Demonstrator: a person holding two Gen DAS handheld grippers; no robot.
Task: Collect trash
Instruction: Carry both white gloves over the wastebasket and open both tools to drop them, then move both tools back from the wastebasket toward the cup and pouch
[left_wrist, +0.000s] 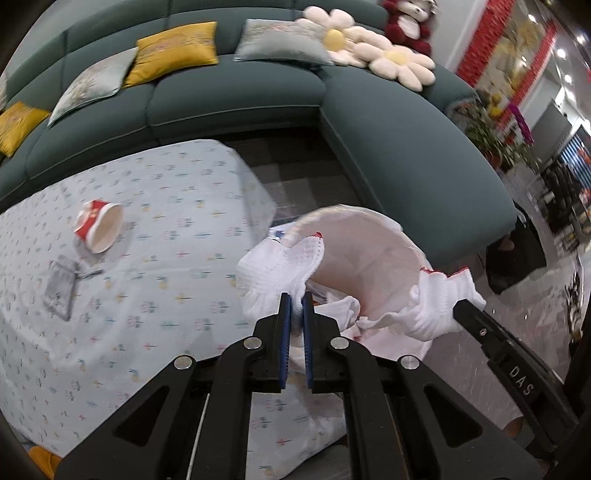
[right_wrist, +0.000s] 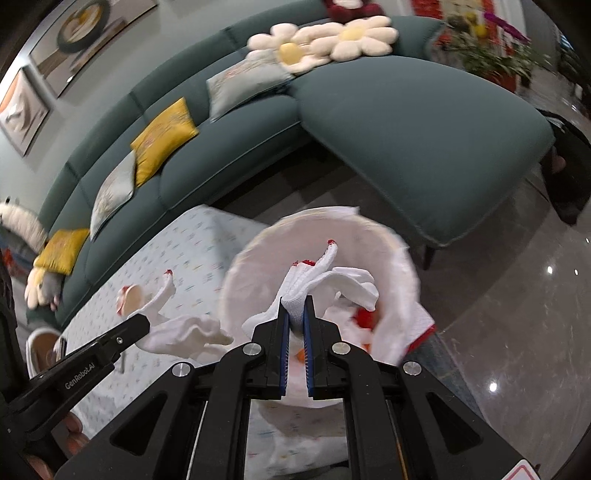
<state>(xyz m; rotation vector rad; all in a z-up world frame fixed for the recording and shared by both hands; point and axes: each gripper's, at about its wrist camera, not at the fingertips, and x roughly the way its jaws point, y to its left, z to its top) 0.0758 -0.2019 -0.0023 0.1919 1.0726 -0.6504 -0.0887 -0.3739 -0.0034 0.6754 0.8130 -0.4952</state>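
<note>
A white glove (left_wrist: 280, 266) is pinched in the left gripper (left_wrist: 296, 306), whose fingers are nearly closed on the knit. A second glove (right_wrist: 317, 284) is pinched the same way in the right gripper (right_wrist: 296, 314). Both gloves hang at the mouth of the bin (right_wrist: 369, 236), a round one lined with a pale bag. The right glove is over the opening, while the left one, seen from the right wrist, is just beside the rim, over the edge of the surface (left_wrist: 147, 295).

Inside the bin, something red and some crumpled white stuff already lie at the bottom, so part of the collecting looks done. The gloves themselves are not yet dropped: both are held.

Still out on the surface is a red and white paper cup (left_wrist: 99, 227), lying on its side well apart from the bin. Near it lies a flat grey item (left_wrist: 61, 288), too blurred to name. My judgement is that the task is mid-way: next the gloves go in, then the cup and perhaps that grey piece remain.

Behind it all stands a green sofa (left_wrist: 240, 92) with cushions.
</note>
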